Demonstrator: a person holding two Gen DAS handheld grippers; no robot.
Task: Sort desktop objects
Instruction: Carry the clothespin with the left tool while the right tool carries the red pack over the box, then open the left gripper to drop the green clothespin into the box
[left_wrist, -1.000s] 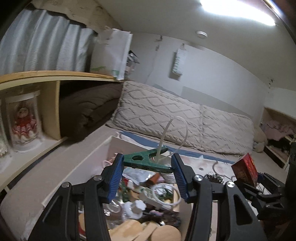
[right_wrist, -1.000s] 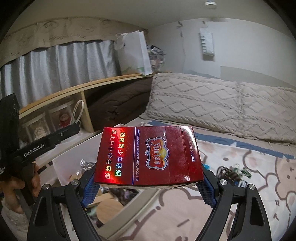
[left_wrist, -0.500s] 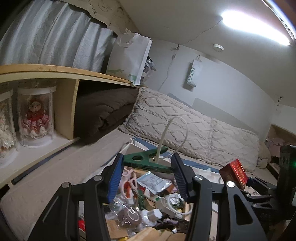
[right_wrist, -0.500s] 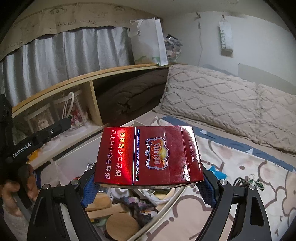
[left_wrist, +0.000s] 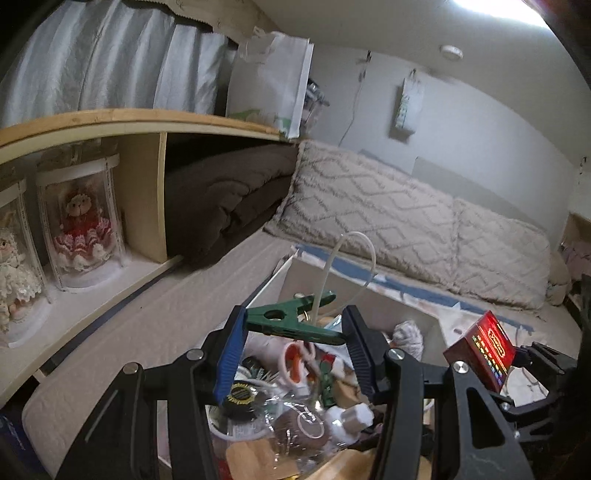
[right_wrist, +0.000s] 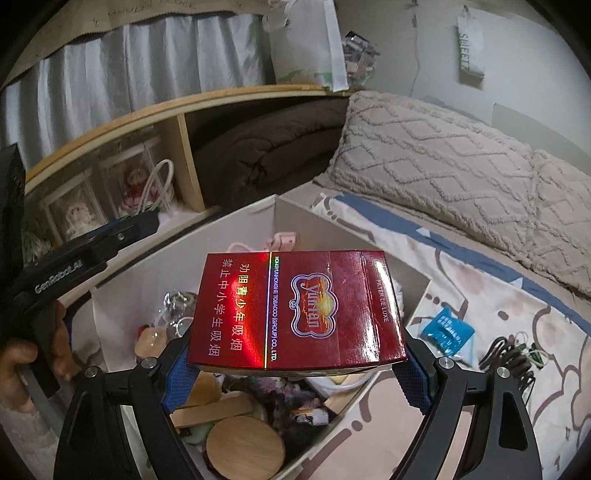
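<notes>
My left gripper (left_wrist: 293, 326) is shut on a green clamp (left_wrist: 291, 322) with a loop of clear tube, held above a white box (left_wrist: 373, 310) full of small items. My right gripper (right_wrist: 295, 363) is shut on a red cigarette pack (right_wrist: 295, 310), held above the same white box (right_wrist: 236, 236). The pack also shows in the left wrist view (left_wrist: 487, 349) at the right. The left gripper body (right_wrist: 85, 254) shows at the left of the right wrist view.
The box holds scissors (left_wrist: 297, 360), wooden discs (right_wrist: 245, 448) and several trinkets. It sits on a bed with patterned pillows (left_wrist: 399, 218). A blue packet (right_wrist: 448, 330) and black cables (right_wrist: 511, 356) lie on the sheet. A wooden shelf (left_wrist: 110, 122) with dolls stands at left.
Both grippers have moved forward and tilted down over the white box, still holding the clamp and the pack. More of the box's contents show below them.
</notes>
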